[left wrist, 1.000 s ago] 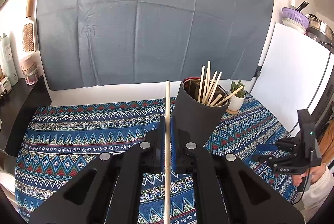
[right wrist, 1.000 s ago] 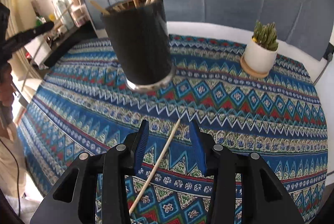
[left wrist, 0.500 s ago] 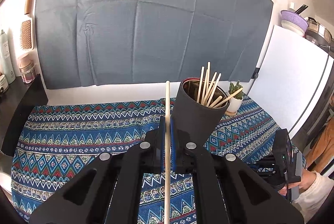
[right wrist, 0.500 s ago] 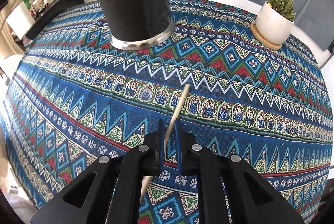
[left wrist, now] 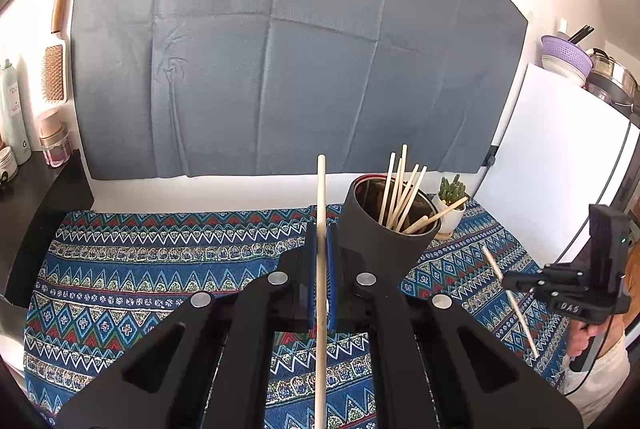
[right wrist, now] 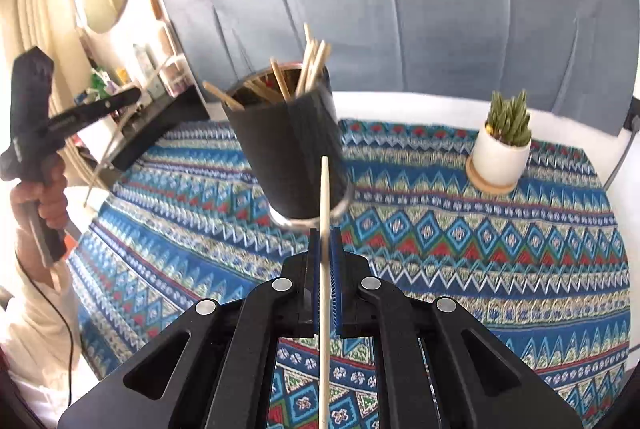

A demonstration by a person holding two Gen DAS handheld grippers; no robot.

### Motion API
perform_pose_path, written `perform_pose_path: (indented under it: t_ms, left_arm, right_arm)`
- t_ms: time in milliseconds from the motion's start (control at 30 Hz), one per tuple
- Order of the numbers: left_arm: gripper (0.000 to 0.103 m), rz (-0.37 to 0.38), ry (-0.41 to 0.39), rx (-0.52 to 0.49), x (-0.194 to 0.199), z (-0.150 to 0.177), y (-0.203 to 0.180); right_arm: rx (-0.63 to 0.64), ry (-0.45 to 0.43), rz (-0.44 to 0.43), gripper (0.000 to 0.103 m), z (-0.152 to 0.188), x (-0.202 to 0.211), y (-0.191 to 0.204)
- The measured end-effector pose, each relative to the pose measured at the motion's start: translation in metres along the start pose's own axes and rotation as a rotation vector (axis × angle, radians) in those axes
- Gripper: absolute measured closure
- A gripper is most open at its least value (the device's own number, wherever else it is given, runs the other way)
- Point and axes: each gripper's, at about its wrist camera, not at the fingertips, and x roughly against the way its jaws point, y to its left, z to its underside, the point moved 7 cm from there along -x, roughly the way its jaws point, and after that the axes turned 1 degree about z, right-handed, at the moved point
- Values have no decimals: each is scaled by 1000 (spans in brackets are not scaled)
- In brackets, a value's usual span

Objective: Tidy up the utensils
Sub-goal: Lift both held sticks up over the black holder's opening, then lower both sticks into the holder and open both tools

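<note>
A black cup (left wrist: 384, 233) (right wrist: 292, 145) stands on the patterned cloth with several wooden chopsticks (left wrist: 402, 189) (right wrist: 310, 63) sticking out of it. My left gripper (left wrist: 320, 229) is shut on one wooden chopstick (left wrist: 321, 189), which points up just left of the cup. My right gripper (right wrist: 325, 235) is shut on another chopstick (right wrist: 325, 197), lifted off the cloth in front of the cup. The left wrist view shows the right gripper (left wrist: 505, 281) at the far right, its chopstick (left wrist: 520, 321) slanting across it. The left gripper (right wrist: 134, 95) shows at the left of the right wrist view.
A small cactus in a white pot (right wrist: 504, 149) (left wrist: 450, 207) stands on a wooden coaster right of the cup. A dark shelf (left wrist: 36, 189) with bottles and jars lies at the left. A white cabinet (left wrist: 560, 149) with bowls on top stands at the right. A grey cloth (left wrist: 280, 49) hangs behind.
My right gripper closed on the chopstick that lay on the cloth and lifted it, tilting back up toward the cup. The left gripper kept still with its chopstick.
</note>
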Motion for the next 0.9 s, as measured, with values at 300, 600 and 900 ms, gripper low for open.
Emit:
perform_pose_path:
  t_ms: [300, 600, 900]
  left_arm:
    - [98, 31, -48, -33, -17, -32, -17]
    - [98, 76, -109, -61, -42, -62, -31]
    - [98, 145, -232, -46, -68, -83, -38]
  right_arm:
    - [29, -245, -89, 98, -96, 36, 18]
    - [-28, -408, -249, 98, -157, 23, 29]
    - [-119, -461, -257, 98, -186, -8, 22]
